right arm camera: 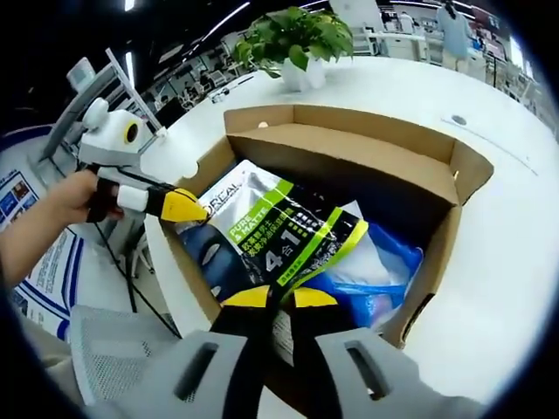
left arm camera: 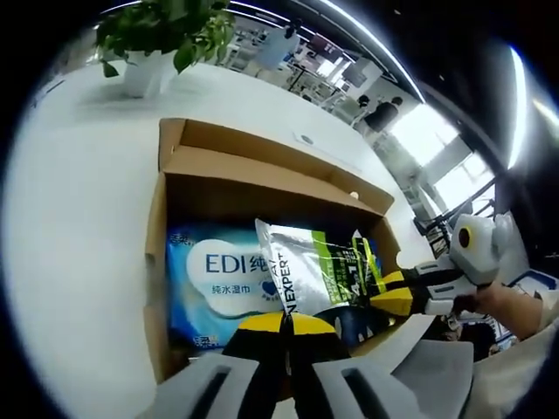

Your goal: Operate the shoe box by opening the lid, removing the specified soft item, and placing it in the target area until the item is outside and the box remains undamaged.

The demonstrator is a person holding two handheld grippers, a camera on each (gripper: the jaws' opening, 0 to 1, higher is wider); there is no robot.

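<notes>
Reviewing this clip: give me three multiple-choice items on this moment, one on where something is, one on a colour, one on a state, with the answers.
1. Where is the potted plant?
A. inside the box
B. on the white table beyond the box
C. on the floor

2. What colour is the wipes pack lying under the silver pouch?
A. blue
B. red
C. black

3. What state is the cardboard box in?
A. taped shut
B. crushed flat
C. open, with items inside

Answers:
1 B, the plant stands on the white table past the box's far flap.
2 A, the pack is blue with a white label patch.
3 C, the lid is folded back and the pouch and wipes show inside, with the right gripper and left gripper at the box's near edge.
</notes>
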